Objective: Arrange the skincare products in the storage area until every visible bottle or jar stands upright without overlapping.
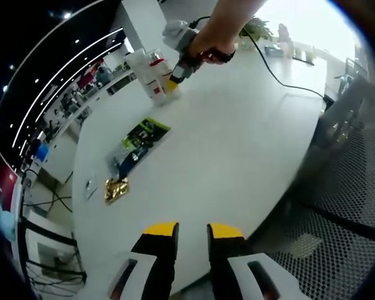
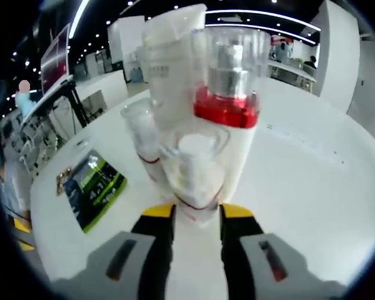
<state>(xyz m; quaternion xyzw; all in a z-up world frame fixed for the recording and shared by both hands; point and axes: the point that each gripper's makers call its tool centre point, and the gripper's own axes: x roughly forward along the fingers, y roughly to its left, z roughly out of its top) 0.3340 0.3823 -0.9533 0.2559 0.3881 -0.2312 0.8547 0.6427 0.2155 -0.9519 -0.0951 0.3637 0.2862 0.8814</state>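
A cluster of white skincare bottles stands upright at the far end of the white table. Close up, a small white bottle with a clear cap stands in front. Behind it are a tall bottle with a red collar, a white tube and another small clear-capped bottle. My right gripper has its yellow-tipped jaws against both sides of the front small bottle; a hand holds this right gripper at the cluster. My left gripper hangs over the table's near edge, open with nothing between its jaws.
Green sachets lie flat mid-table beside a gold foil packet and a small white card; a green sachet lies left of the bottles. A black cable runs across the far table. A mesh chair stands at the right.
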